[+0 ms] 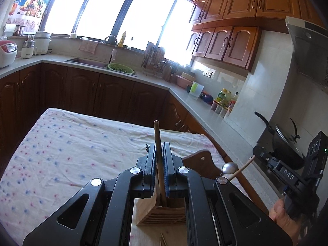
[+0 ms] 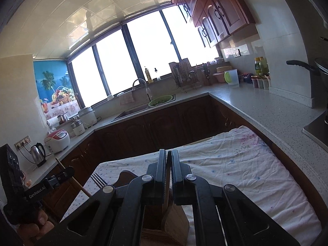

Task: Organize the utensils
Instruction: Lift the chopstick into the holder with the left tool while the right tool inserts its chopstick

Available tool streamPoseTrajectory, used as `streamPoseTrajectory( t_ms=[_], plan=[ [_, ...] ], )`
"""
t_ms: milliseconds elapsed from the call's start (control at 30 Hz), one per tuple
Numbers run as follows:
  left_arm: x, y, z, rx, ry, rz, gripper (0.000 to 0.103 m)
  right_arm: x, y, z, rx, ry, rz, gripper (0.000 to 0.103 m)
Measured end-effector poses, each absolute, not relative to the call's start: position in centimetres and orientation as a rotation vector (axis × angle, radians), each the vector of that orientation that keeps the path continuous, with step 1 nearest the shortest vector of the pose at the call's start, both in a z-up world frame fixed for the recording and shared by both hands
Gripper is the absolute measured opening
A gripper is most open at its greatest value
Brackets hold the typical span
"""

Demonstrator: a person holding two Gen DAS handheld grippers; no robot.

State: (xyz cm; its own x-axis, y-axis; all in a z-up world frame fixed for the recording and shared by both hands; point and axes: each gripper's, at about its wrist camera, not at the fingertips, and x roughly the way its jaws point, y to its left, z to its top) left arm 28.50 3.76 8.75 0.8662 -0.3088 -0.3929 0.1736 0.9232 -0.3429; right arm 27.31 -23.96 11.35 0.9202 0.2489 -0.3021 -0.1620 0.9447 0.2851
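- Your left hand-held gripper [image 1: 159, 160] is clenched on a wooden stick [image 1: 158, 143], the handle of some utensil; the stick stands nearly upright between the pads, its tip above them and its lower end reaching down into the wooden holder [image 1: 162, 211] right below.
- Your right hand-held gripper [image 2: 169, 170] has its pads pressed almost together with only a thin slit between; from its own camera you cannot tell what sits in that slit. From the left camera, a thin pale stick [image 1: 243, 168] slants out of its front end, so it is grasping that.
- The holder [image 2: 164, 225] sits directly under the right pads too, so both tools meet over it.
- A spoon [image 1: 229, 167] bowl sticks up just right of the left tool, and a fork [image 2: 98, 180] shows its tines left of the right tool, beside the holder's curved wooden back.
- A couple of thin sticks [image 1: 163, 238] lie on the cloth at the bottom edge.
- The tabletop [image 1: 61, 149] wears a white cloth with blue and pink dots, wrinkled.
- Around you: a kitchen with a grey counter [image 2: 266, 110], a sink [image 1: 88, 62] with a green strainer [image 1: 120, 68], a bright window, wooden cabinets, a rice cooker [image 1: 7, 52], a kettle [image 2: 38, 153] and a black pan [image 1: 280, 143] on the stove.
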Motion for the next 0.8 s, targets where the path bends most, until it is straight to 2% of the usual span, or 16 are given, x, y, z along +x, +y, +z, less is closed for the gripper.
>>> streamPoseTrajectory(
  t_ms=[367, 500, 533, 600, 667, 700, 733, 800],
  plan=[
    [28.7, 3.2, 8.8, -0.281, 0.48, -0.249, 0.006, 27.4, -23.8, 11.2, 0.253, 0.349, 0.205, 0.005],
    [28.6, 3.4, 8.8, -0.286, 0.491, -0.257, 0.008, 27.5, -23.9, 11.1, 0.257, 0.363, 0.204, 0.01],
    [28.5, 3.4, 8.9, -0.285, 0.491, -0.257, 0.009, 27.6, -24.0, 11.1, 0.262, 0.367, 0.206, 0.01],
    [28.1, 3.6, 9.1, -0.285, 0.495, -0.244, 0.024, 27.4, -24.0, 11.2, 0.268, 0.369, 0.203, 0.013],
    [27.4, 4.0, 9.2, -0.296, 0.485, -0.229, 0.052, 26.9, -24.3, 11.5, 0.28, 0.361, 0.199, 0.029],
    [27.0, 4.2, 9.3, -0.301, 0.483, -0.217, 0.058, 26.7, -24.5, 11.7, 0.293, 0.354, 0.202, 0.052],
    [26.5, 4.5, 9.3, -0.308, 0.482, -0.207, 0.07, 26.3, -24.8, 11.9, 0.308, 0.341, 0.207, 0.07],
    [25.6, 5.1, 9.3, -0.328, 0.479, -0.2, 0.073, 25.3, -25.2, 12.4, 0.326, 0.311, 0.205, 0.08]
  ],
)
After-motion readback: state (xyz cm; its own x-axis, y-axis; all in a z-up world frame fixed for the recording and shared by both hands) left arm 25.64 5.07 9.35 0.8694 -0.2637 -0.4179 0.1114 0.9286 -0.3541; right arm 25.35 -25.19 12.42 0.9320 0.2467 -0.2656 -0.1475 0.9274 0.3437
